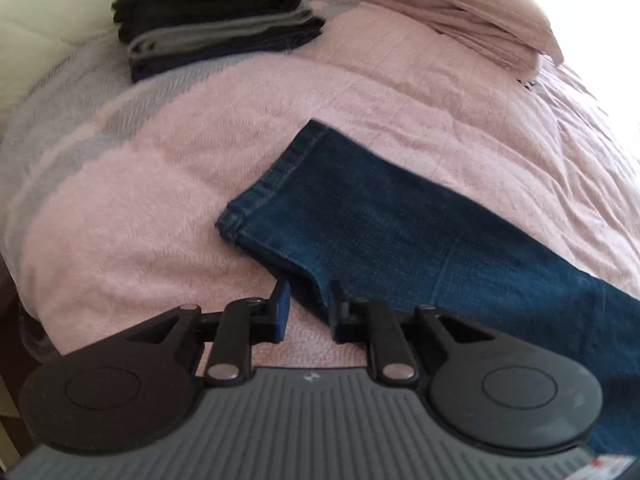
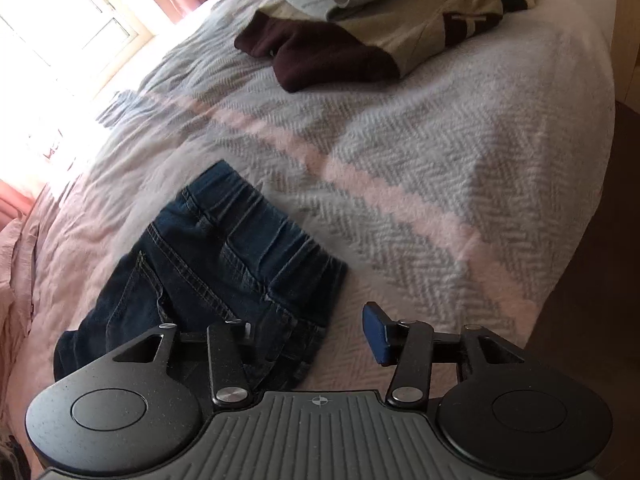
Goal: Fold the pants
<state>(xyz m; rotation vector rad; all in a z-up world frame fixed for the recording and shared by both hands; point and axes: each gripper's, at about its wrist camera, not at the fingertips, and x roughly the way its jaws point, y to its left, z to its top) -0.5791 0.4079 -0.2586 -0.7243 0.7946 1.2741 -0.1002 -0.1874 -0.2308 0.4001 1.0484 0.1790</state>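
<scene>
A: Left side first. What's there?
B: Stack of folded clothes (image 1: 216, 20) far left on the pink blanket (image 1: 140, 200). Jeans (image 1: 400, 232) lie flat across the bed, hem end towards the left gripper (image 1: 308, 312).
A: Jaws?
B: Narrow gap, hem corner between them, pads not pressing.
A: Right side?
B: Jeans' waistband end (image 2: 224, 264) under the right gripper (image 2: 312, 336). Jaws half spread, nothing held. Loose clothing heap (image 2: 380, 28) beyond.
</scene>
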